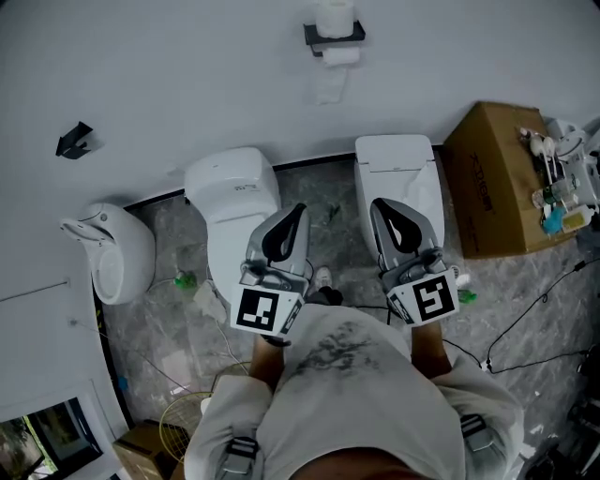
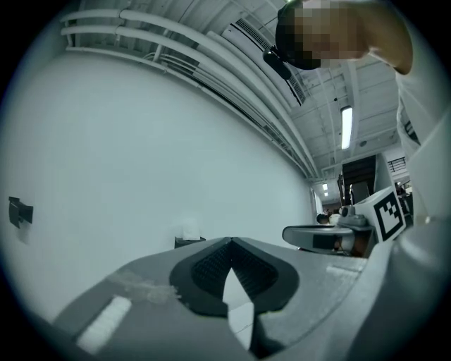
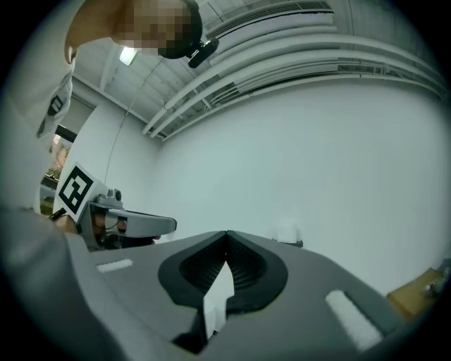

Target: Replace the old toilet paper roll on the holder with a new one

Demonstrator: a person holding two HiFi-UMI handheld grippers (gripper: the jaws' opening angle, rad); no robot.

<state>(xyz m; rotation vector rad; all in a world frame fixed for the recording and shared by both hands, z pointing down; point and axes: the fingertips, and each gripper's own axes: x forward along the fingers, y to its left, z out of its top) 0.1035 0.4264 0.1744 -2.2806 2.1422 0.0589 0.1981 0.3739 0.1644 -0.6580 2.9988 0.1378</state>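
Note:
A black toilet paper holder is fixed high on the white wall. A white roll stands on top of it, and another roll hangs below with a sheet trailing down. My left gripper and right gripper are both shut and empty. They are held side by side, level, pointing at the wall, well short of the holder. In the left gripper view the holder shows small, just left of the closed tips. In the right gripper view the holder sits right of the closed tips.
Two white toilets stand against the wall below the grippers. A cardboard box with small items on it is at the right. A white fixture is at the left, with a black bracket on the wall above it. Cables cross the floor.

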